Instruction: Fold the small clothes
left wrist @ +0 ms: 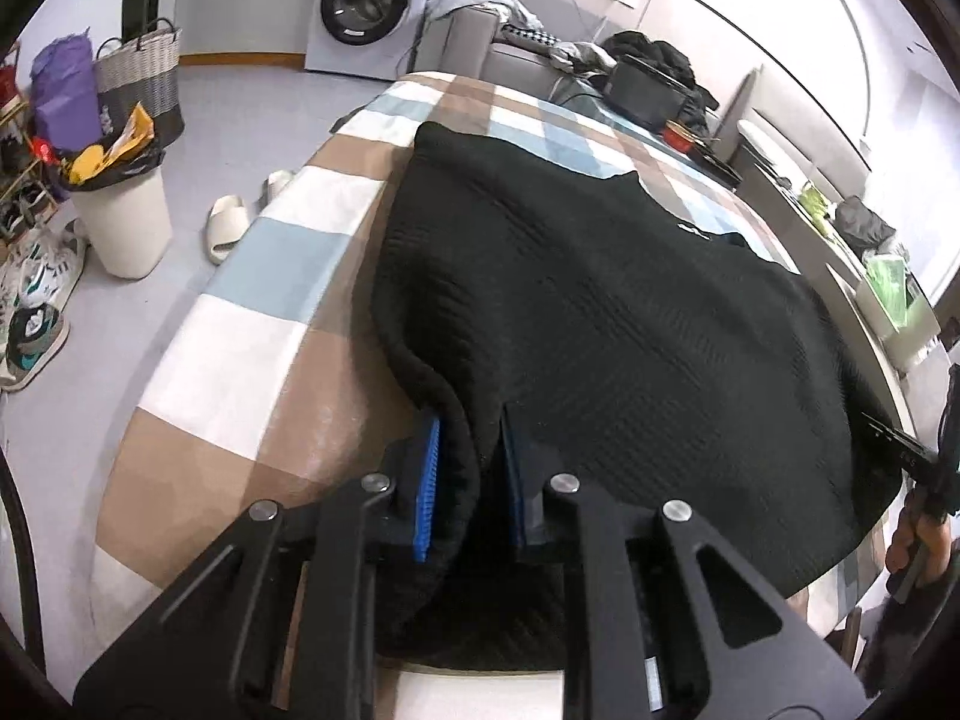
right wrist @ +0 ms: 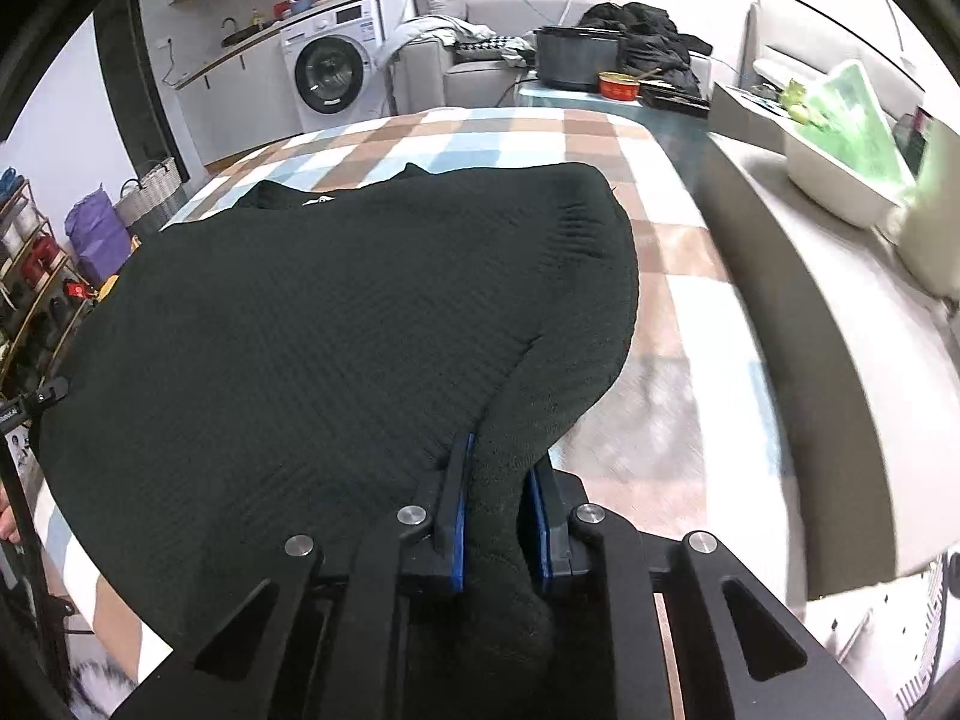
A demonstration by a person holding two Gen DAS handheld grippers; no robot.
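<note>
Black ribbed knit sweater (left wrist: 600, 312) spread flat over a checked cloth (left wrist: 240, 324) of tan, white and pale blue squares covering the surface; collar end at the far side, a small white label at the neckline; near hem bunched and lifted at two places; left gripper (left wrist: 471, 474) clenched on the hem's left corner, a thick roll of dark knit pressed between the blue-padded fingers (left wrist: 427, 480); right gripper (right wrist: 501, 504) likewise grasping the hem's right corner, fabric pinched between its blue fingers (right wrist: 459, 528) and trailing down toward the camera; sleeve on the right side folded inward along the body, rounded edge resting on the cloth; a hand (left wrist: 915, 540) holding the other tool visible at the right edge of the left wrist view; beyond the surface a white washing machine (left wrist: 375, 3) against the far wall; a grey sofa (left wrist: 480, 36) piled with clothes and a dark jacket (left wrist: 654, 57); a dark pot (right wrist: 576, 57) and a red tin (right wrist: 618, 86) on a low table past the far end of the cloth; on the floor to the left a white bin (left wrist: 126, 222) stuffed with yellow wrappers, pale slippers (left wrist: 228, 225), several sneakers, a woven basket (left wrist: 141, 75) and a purple bag (left wrist: 63, 90); to the right a white tray (right wrist: 840, 180) with something green inside, blurred.
</note>
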